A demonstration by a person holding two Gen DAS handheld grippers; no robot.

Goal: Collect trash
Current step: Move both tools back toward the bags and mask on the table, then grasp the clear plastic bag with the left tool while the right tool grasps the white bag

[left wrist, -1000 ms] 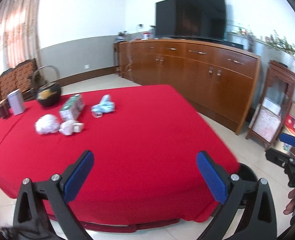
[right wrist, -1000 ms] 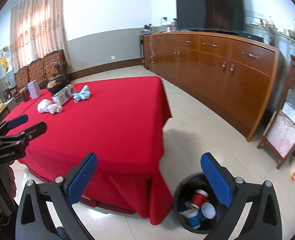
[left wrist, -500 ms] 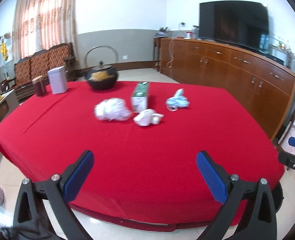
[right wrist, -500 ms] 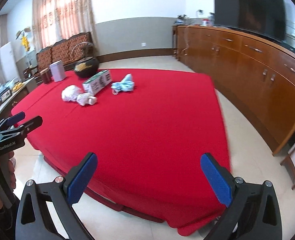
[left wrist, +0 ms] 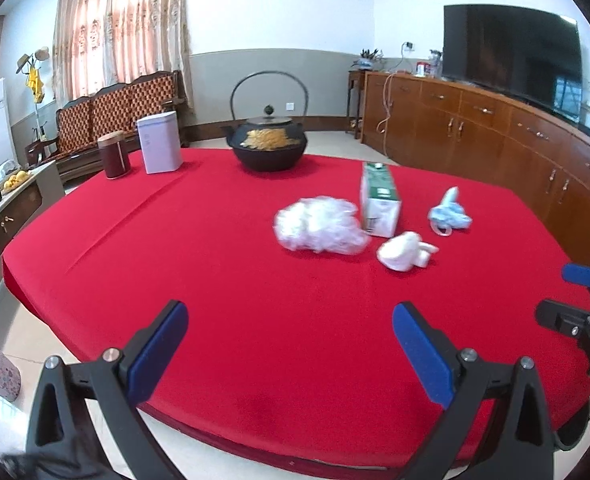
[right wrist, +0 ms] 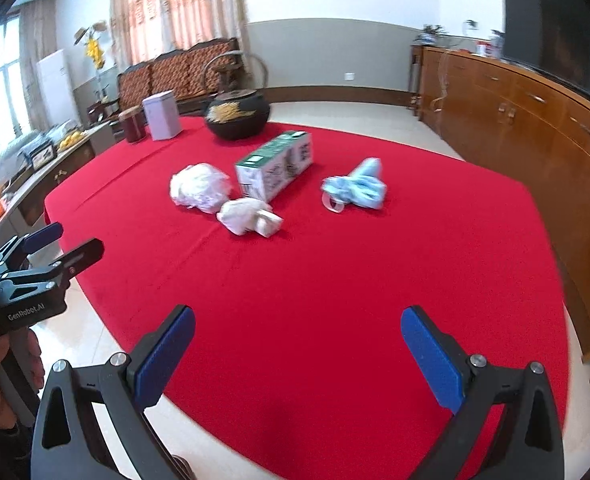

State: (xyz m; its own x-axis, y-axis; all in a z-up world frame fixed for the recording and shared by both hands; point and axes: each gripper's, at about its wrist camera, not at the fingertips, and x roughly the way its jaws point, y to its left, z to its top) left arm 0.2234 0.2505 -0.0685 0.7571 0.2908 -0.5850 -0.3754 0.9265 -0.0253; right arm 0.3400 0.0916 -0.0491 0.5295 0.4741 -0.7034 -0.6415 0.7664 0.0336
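My left gripper point(left wrist: 291, 338) and right gripper point(right wrist: 298, 344) both hang spread wide and empty over the near edge of the red table point(left wrist: 223, 280), nothing between the blue pads.

Ahead, past a bare stretch of cloth, lies the trash in a loose cluster. Nearest my right gripper is a white paper wad point(right wrist: 249, 216), ahead and slightly left of it; from the left gripper it sits ahead and to the right. Just beyond it lies a crumpled clear bag point(left wrist: 321, 226), and beside that a green-and-white carton point(right wrist: 275, 164) on its side, touching or nearly touching the bag. Right of the carton, apart from it, is a blue crumpled piece point(right wrist: 355, 188).

Farther on stands a black kettle point(left wrist: 269, 142) with its lid on, so I cannot see inside. Left of it are a white tin point(left wrist: 159, 142) and a dark red jar point(left wrist: 113, 156), both closed.

Nothing stands between the grippers and the trash.
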